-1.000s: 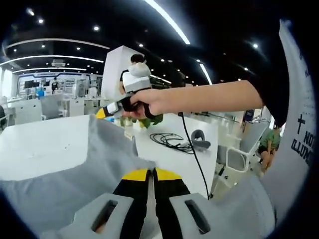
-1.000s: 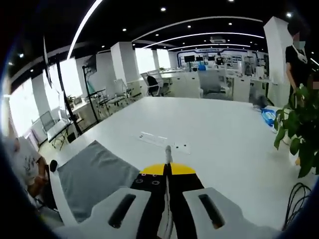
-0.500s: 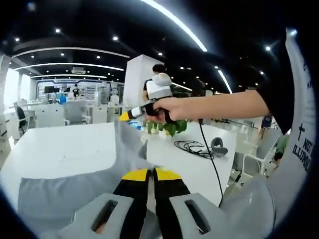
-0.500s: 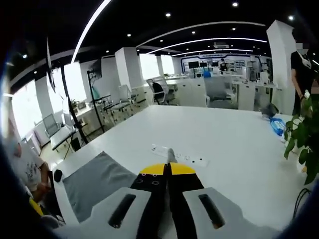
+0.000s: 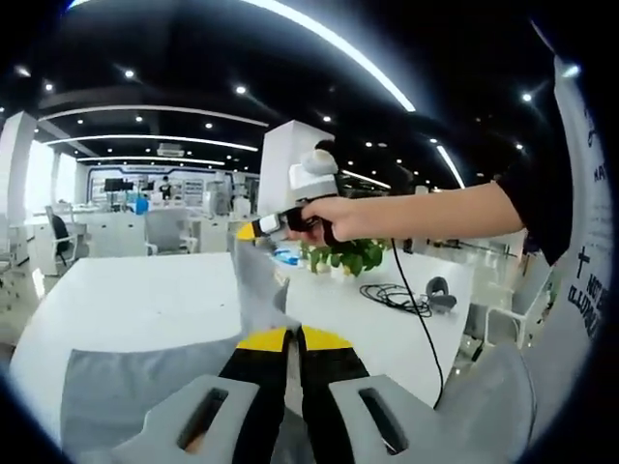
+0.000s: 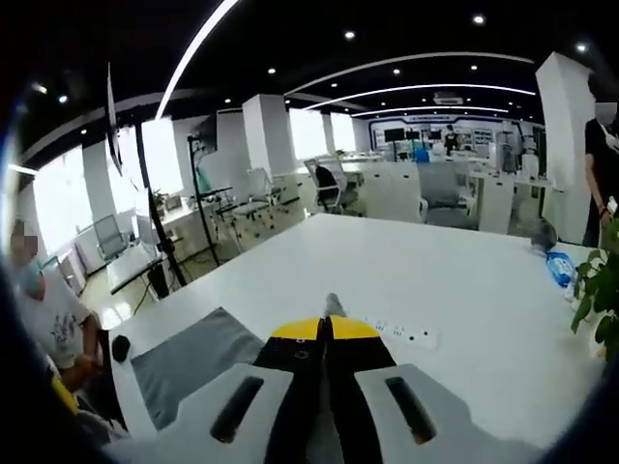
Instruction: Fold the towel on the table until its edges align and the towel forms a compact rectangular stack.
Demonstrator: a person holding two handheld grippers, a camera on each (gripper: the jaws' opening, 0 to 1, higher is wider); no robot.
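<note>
So in the last second we've lifted both corners a fair bit higher. In the left gripper view the left tool (image 5: 293, 340) has its jaws pressed together on a bit of the grey towel (image 5: 145, 387), and the cloth that was bunched right up against it a second ago now hangs lower and flatter, with more white worktop (image 5: 126, 295) showing beyond it. The right tool (image 5: 253, 229) comes in from the right there, held in a hand (image 5: 334, 217), and it has risen relative to the room behind it, with a strip of towel running up from our left tool to its tip, so it's clamped on its corner too. In the right gripper view the right tool (image 6: 327, 333) is closed with a little nub of grey cloth poking out between the tips, the towel (image 6: 189, 358) draping down to the left over the near edge of the worktop (image 6: 435, 290), and the power strip (image 6: 401, 333) has slid rightward in the picture, which is just our hand turning. Our read: the edge is up and taut between the two tools, nothing folded yet, so the next bit is carrying that edge across to meet the opposite one. Main risk is the corners coming down uneven, or the hanging end dragging.
</note>
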